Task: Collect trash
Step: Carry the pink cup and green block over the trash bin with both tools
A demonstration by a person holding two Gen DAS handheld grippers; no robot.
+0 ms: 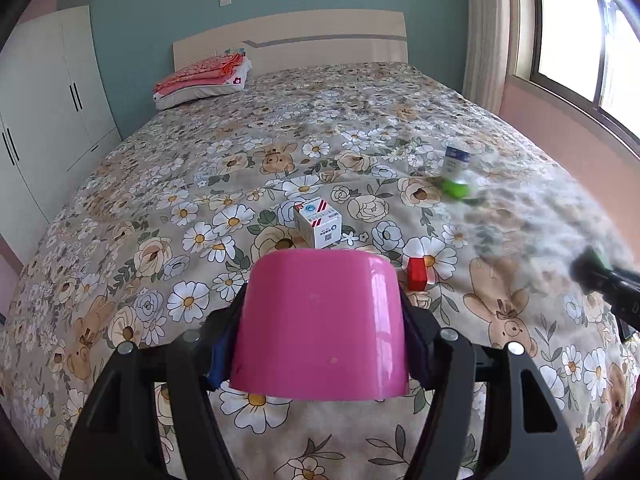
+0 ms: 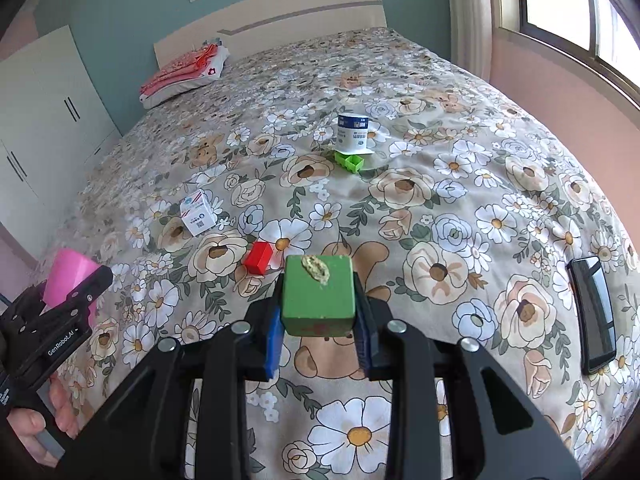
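Observation:
My left gripper (image 1: 320, 332) is shut on a pink plastic cup (image 1: 320, 320), held above the flowered bed. My right gripper (image 2: 318, 320) is shut on a green wooden block (image 2: 318, 296) with a beige smear on top. On the bed lie a small red block (image 1: 417, 273) (image 2: 259, 257), a white carton box (image 1: 318, 222) (image 2: 197, 212), a white and blue cup (image 2: 352, 133) (image 1: 456, 160) and a green open box (image 2: 350, 161) (image 1: 456, 189). The left gripper with the pink cup (image 2: 68, 276) shows at the left of the right wrist view.
A black phone (image 2: 594, 314) lies on the bed at the right. Folded pink and white bedding (image 1: 200, 80) sits by the headboard (image 1: 320, 36). A white wardrobe (image 1: 48, 112) stands at the left, a window (image 1: 580, 28) at the right.

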